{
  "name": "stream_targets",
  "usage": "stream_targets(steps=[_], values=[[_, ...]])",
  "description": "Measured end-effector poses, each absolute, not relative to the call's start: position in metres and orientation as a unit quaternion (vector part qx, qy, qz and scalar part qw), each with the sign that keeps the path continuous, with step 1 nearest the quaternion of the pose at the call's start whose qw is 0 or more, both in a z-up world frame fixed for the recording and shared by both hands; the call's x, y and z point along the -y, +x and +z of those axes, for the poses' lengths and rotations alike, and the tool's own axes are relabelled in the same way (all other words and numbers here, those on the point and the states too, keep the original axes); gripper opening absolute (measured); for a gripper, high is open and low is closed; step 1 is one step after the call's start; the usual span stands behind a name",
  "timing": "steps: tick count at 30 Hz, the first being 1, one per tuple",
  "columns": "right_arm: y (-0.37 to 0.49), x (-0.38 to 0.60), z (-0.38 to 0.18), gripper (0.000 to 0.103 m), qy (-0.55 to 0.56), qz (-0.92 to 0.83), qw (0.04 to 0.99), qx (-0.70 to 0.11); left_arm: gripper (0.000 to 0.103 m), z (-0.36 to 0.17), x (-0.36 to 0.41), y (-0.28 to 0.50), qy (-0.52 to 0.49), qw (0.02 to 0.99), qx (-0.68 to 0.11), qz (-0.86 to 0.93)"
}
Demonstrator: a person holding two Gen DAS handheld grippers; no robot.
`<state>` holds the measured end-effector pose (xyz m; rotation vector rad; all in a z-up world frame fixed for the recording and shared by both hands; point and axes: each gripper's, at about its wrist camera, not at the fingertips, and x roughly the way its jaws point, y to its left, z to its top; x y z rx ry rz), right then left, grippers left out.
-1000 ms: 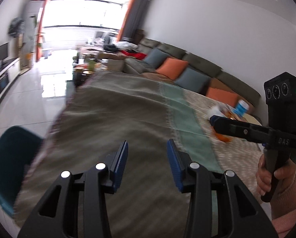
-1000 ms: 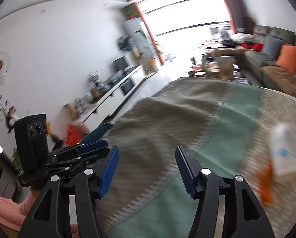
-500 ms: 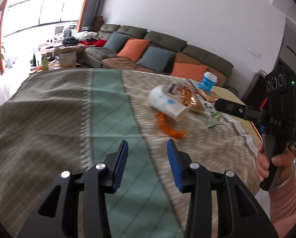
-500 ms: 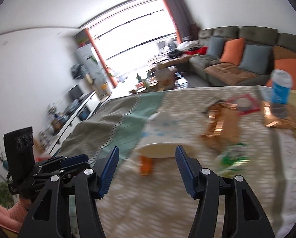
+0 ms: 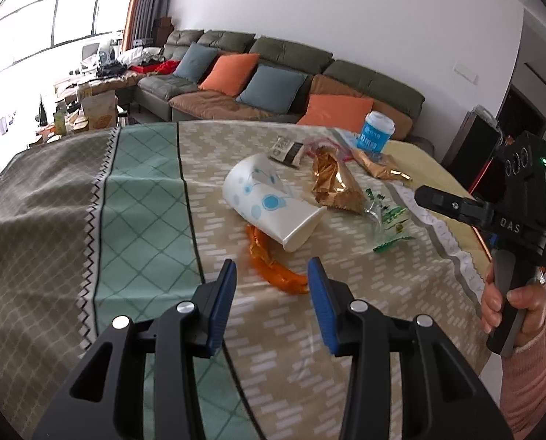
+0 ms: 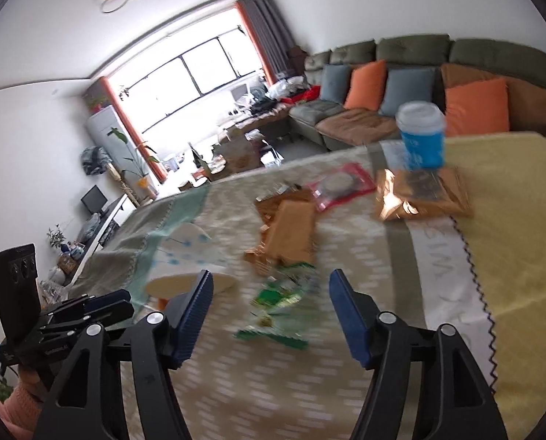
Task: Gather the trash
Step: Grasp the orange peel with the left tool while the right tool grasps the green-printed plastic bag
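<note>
Trash lies scattered on the patterned cloth of the desk (image 5: 144,198) in front of me. My left claw (image 5: 271,304) is open and holds nothing, hovering above an orange wrapper (image 5: 273,267). Just beyond it a white paper cup (image 5: 269,205) lies on its side, partly over that wrapper. A gold foil bag (image 5: 331,179) lies just right of the cup, with a green-printed clear wrapper (image 5: 386,216) nearer the desk's right edge. My right claw (image 6: 271,315) is also open and empty, above the same green wrapper (image 6: 280,297), which looks blurred. A blue tub (image 6: 421,135) stands upright at the far edge, touching another gold bag (image 6: 423,198). Bare cloth stretches to my left. A sofa (image 5: 273,66) sits behind.
</note>
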<state>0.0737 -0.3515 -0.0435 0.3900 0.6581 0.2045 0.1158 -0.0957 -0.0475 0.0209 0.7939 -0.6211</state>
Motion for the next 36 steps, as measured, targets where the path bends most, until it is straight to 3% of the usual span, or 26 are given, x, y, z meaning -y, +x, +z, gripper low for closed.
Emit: stream_targets(steps=[6,10,14,16,18,22,27,36], values=[[0.075,0.357,-0.062,0.071,0.206,0.09,0.91,-0.347,0.042,-0.061,0.106,0.13,0.009,0.863,-0.412,-0.291],[0.073,0.355,-0.065,0.071,0.21,0.093,0.907,-0.354,0.05,-0.069,0.111,0.135,0.013,0.858,-0.426,-0.287],[0.072,0.351,-0.066,0.071,0.207,0.1,0.905,-0.358,0.051,-0.07,0.116,0.138,0.014,0.855,-0.431,-0.288],[0.074,0.349,-0.067,0.066,0.208,0.105,0.903,-0.361,0.051,-0.071,0.117,0.14,0.008,0.851,-0.436,-0.291],[0.075,0.349,-0.069,0.053,0.21,0.107,0.9,-0.366,0.048,-0.072,0.117,0.141,0.004,0.85,-0.439,-0.292],[0.074,0.351,-0.07,0.036,0.217,0.114,0.897,-0.367,0.026,-0.073,0.119,0.137,-0.003,0.842,-0.444,-0.307],[0.069,0.348,-0.067,0.011,0.214,0.121,0.9,-0.36,0.019,-0.074,0.114,0.131,-0.012,0.842,-0.443,-0.307],[0.055,0.334,-0.051,0.003,0.2,0.139,0.91,-0.337,0.01,-0.066,0.09,0.11,-0.026,0.845,-0.43,-0.316]])
